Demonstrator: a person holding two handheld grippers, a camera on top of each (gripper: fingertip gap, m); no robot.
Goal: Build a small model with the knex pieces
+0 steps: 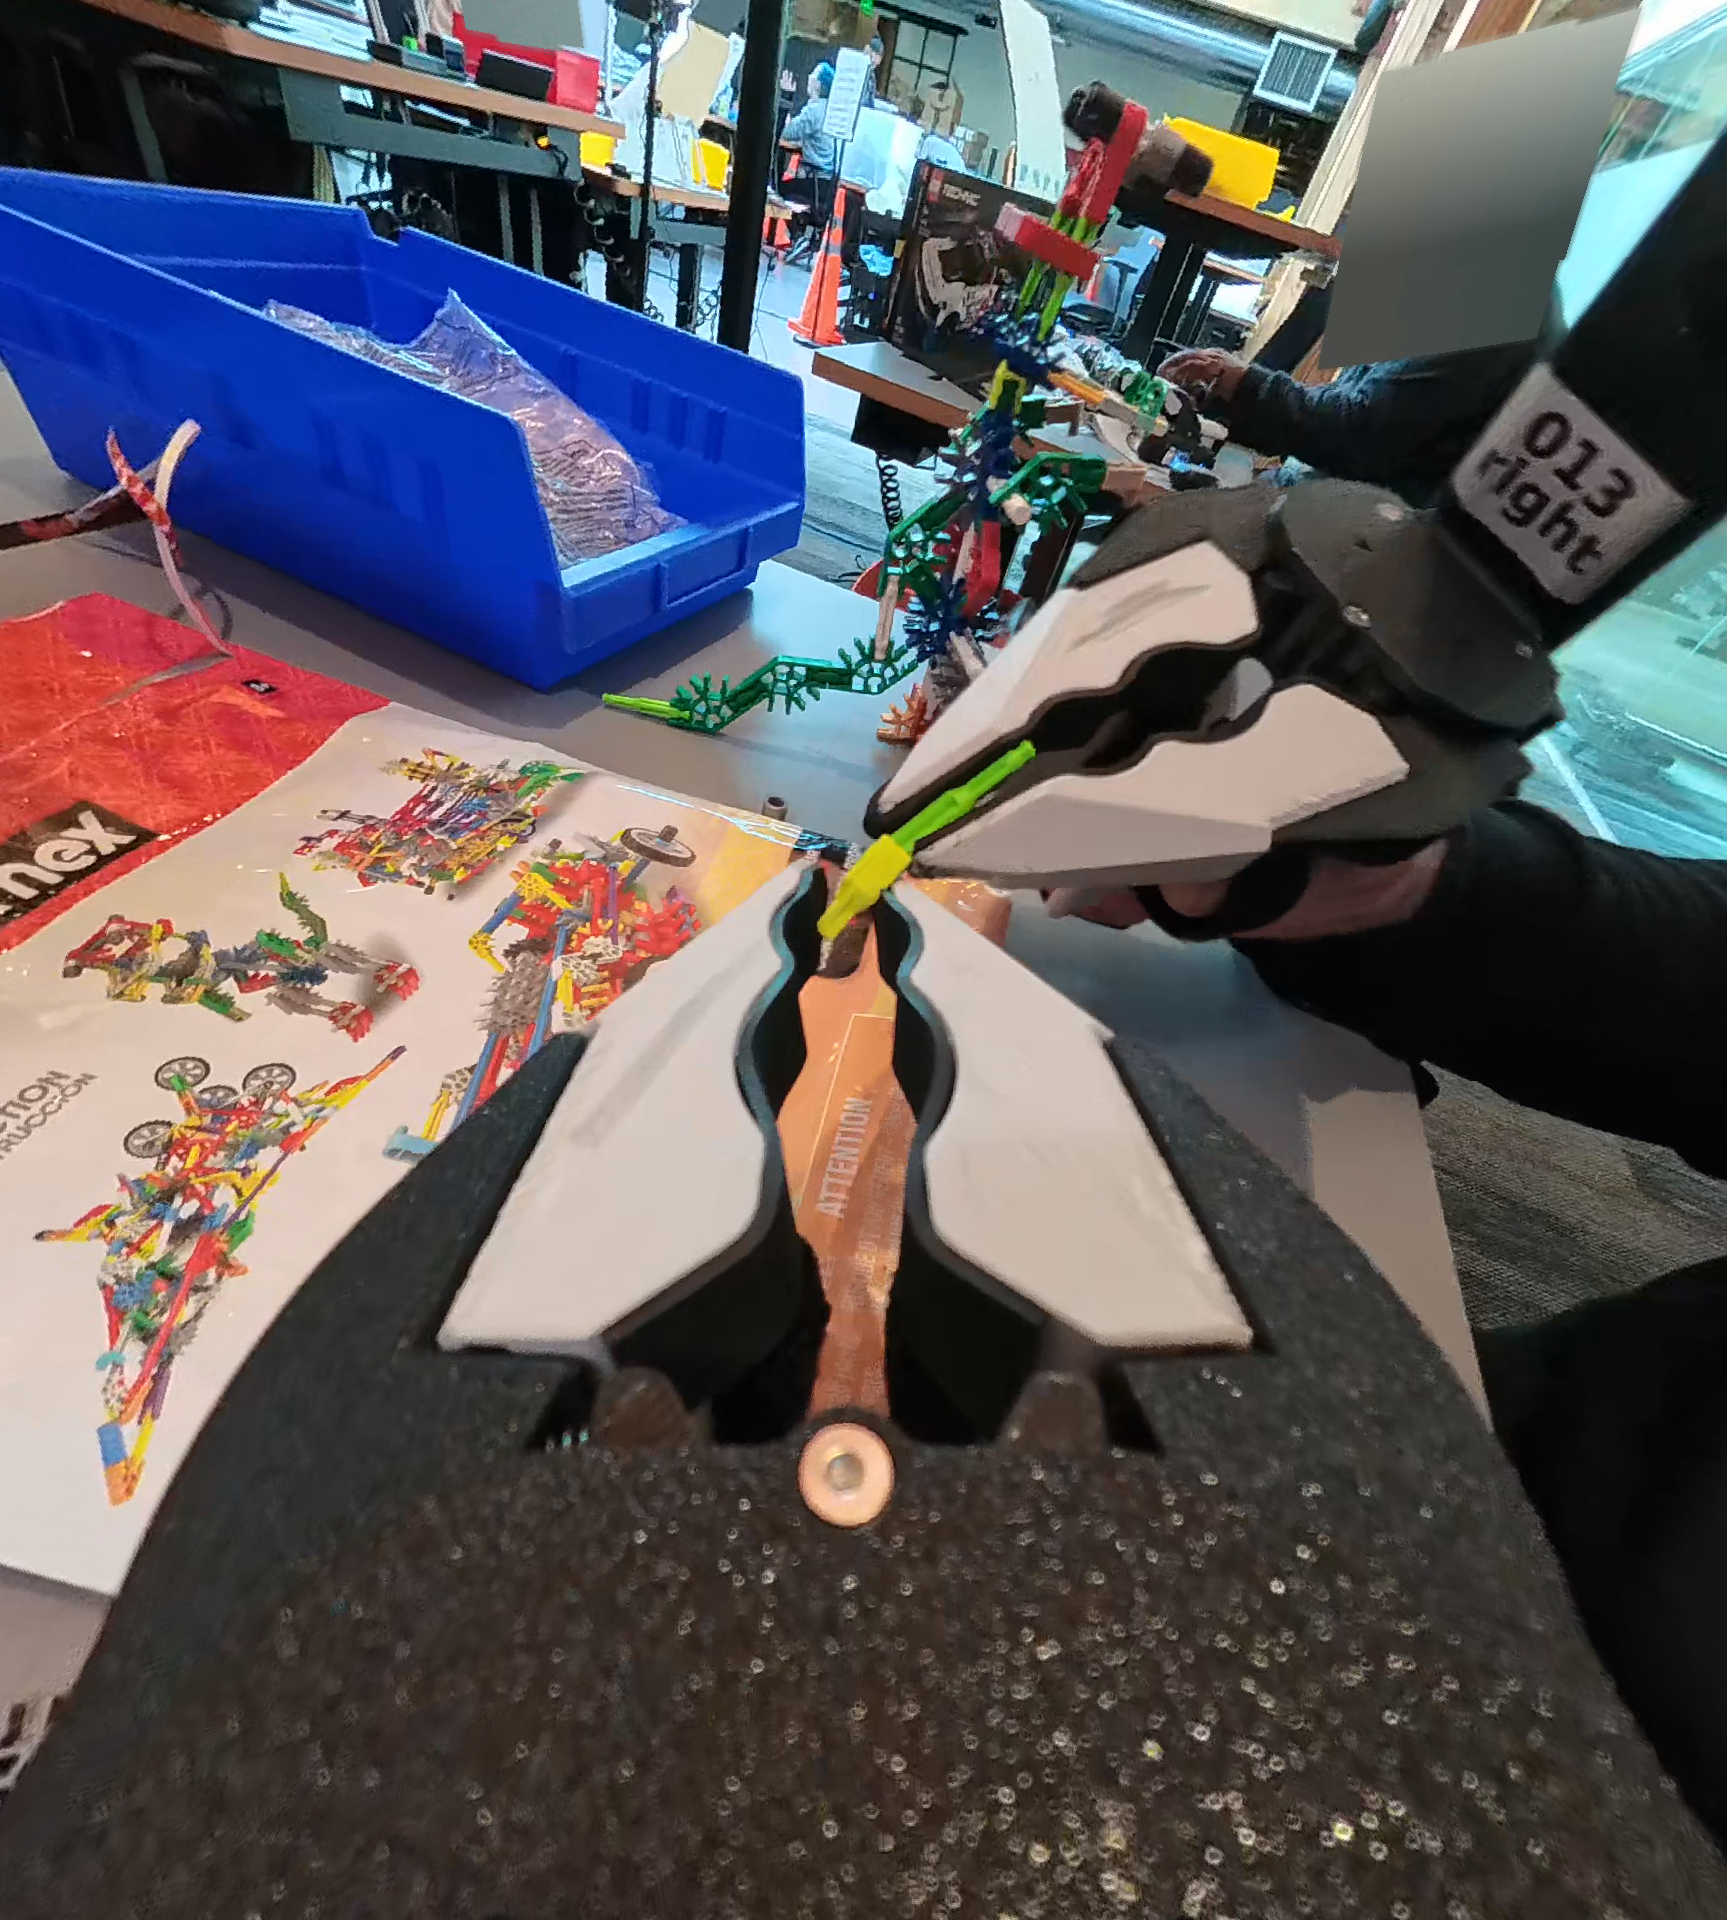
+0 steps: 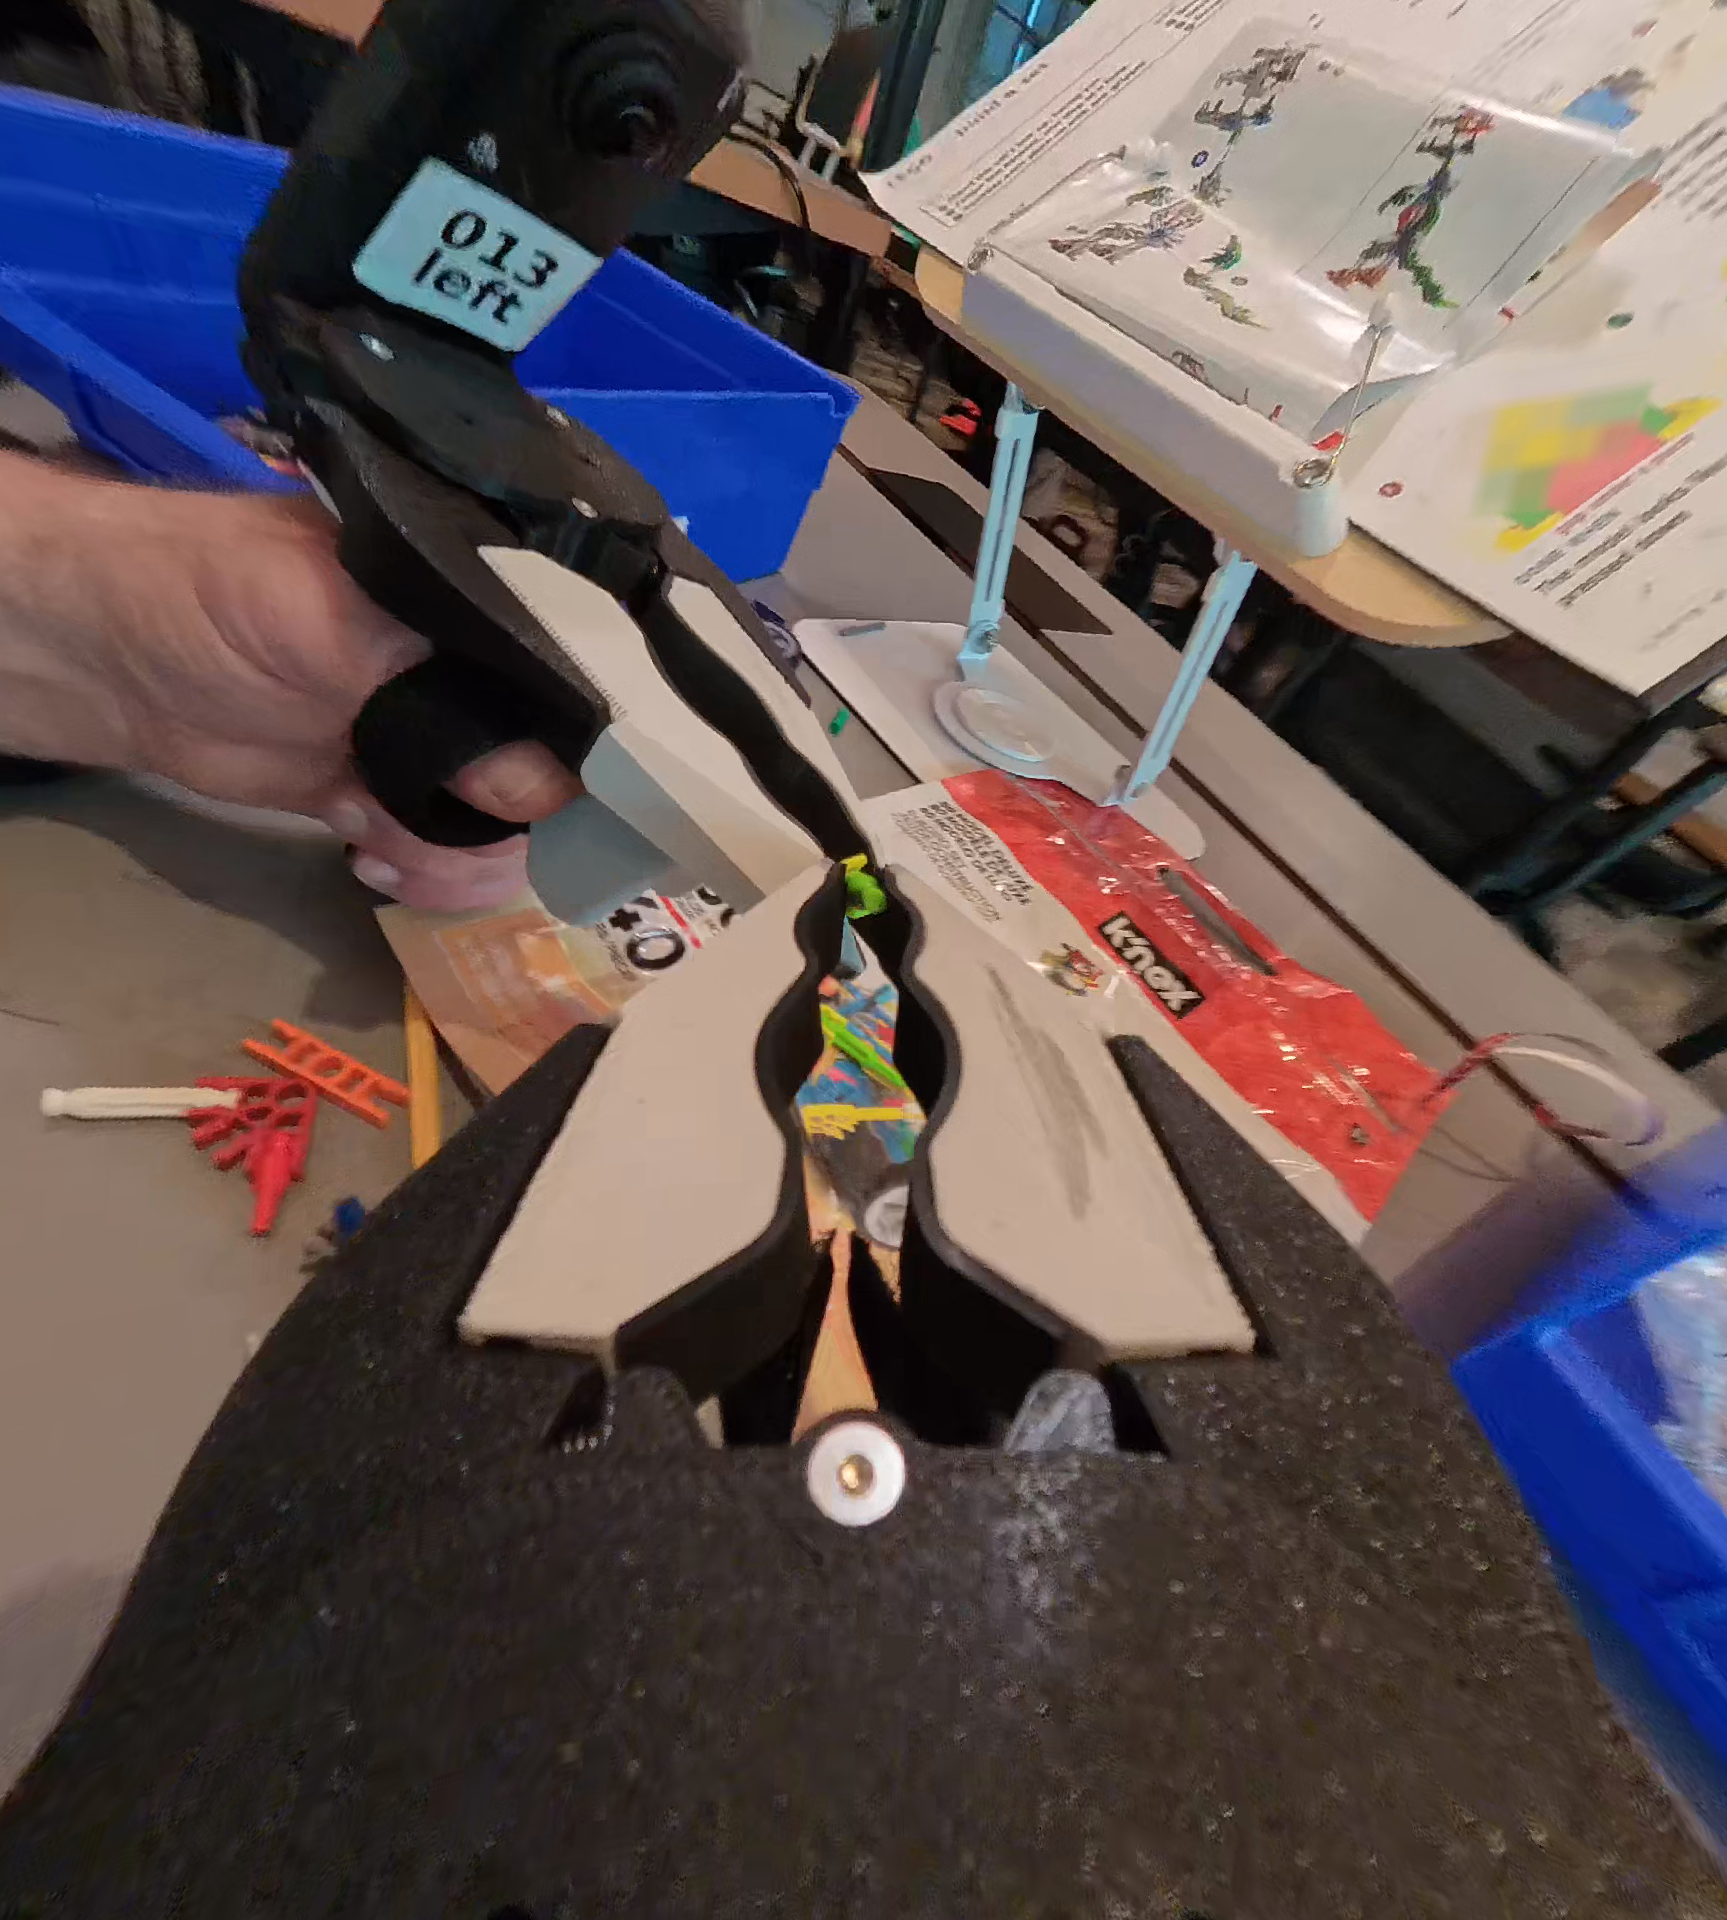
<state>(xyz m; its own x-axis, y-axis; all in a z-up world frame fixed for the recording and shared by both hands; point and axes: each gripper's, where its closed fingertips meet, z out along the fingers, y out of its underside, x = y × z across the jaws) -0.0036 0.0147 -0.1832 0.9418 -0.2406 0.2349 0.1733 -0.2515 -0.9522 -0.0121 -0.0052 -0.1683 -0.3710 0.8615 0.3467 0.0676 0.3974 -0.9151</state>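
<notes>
The green rod [image 1: 926, 826] is a thin, bright plastic stick with a thicker yellow-green end piece [image 1: 864, 878]. It hangs in the air just above the printed bag [image 1: 319, 935], which lies flat on the grey table [image 1: 1202, 1029]. By its look the rod is very light, stiff and smooth, so it could twist or slip between hard fingers; the thicker end piece and the ridged part of the shaft seem the surest places to take hold.

The right gripper [image 1: 890, 831] is nearly closed and pinches the rod along its shaft, with the end piece sticking out past its tips. The left gripper [image 1: 843, 894] is also drawn nearly together, its tips right at that end piece. A small dark part [image 1: 843, 951] sits between those tips just below the rod, but I cannot tell whether the tips actually clamp it or the rod. From the right wrist view only a bit of green [image 2: 861, 888] shows at the tips.

Beyond the bag stands a blue bin [image 1: 215, 343] holding a clear packet [image 1: 547, 436]. Right of the bin, past the bag's far edge, stands a tall toy figure [image 1: 994, 468]. Just off the bag's edge lie loose red and orange pieces [image 2: 298, 1101], and a tilted instruction stand [image 2: 1254, 364] rises behind it.
</notes>
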